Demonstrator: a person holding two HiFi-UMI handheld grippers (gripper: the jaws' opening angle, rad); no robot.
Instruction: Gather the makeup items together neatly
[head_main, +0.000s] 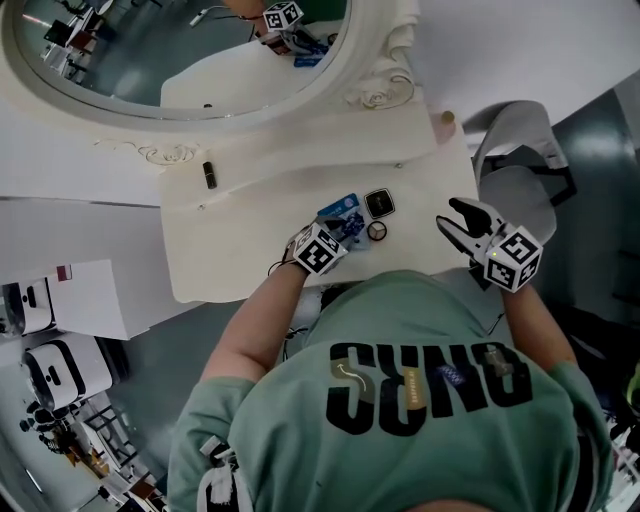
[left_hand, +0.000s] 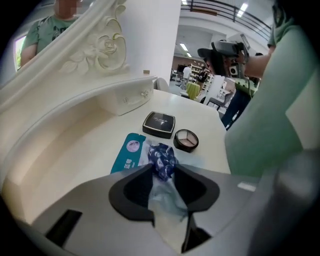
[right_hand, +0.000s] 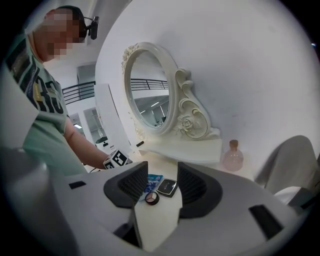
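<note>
On the cream vanity top (head_main: 240, 250) lie a teal sachet (left_hand: 129, 152), a black square compact (left_hand: 159, 124) and a round eyeshadow pot (left_hand: 186, 140), close together near the front edge. My left gripper (left_hand: 162, 170) is shut on a crumpled clear packet with a dark blue pattern (left_hand: 162, 156), which rests beside the teal sachet. In the head view the left gripper (head_main: 347, 229) sits just left of the eyeshadow pot (head_main: 377, 230). My right gripper (head_main: 448, 213) hovers at the table's right end, open, nothing between its fingers; the compact (right_hand: 167, 186) lies well ahead of it.
A dark lipstick (head_main: 209, 174) lies on the raised shelf at the left. A pink bottle (head_main: 447, 120) stands at the shelf's right end under the oval mirror (head_main: 180, 50). A white chair (head_main: 520, 150) stands to the right of the table.
</note>
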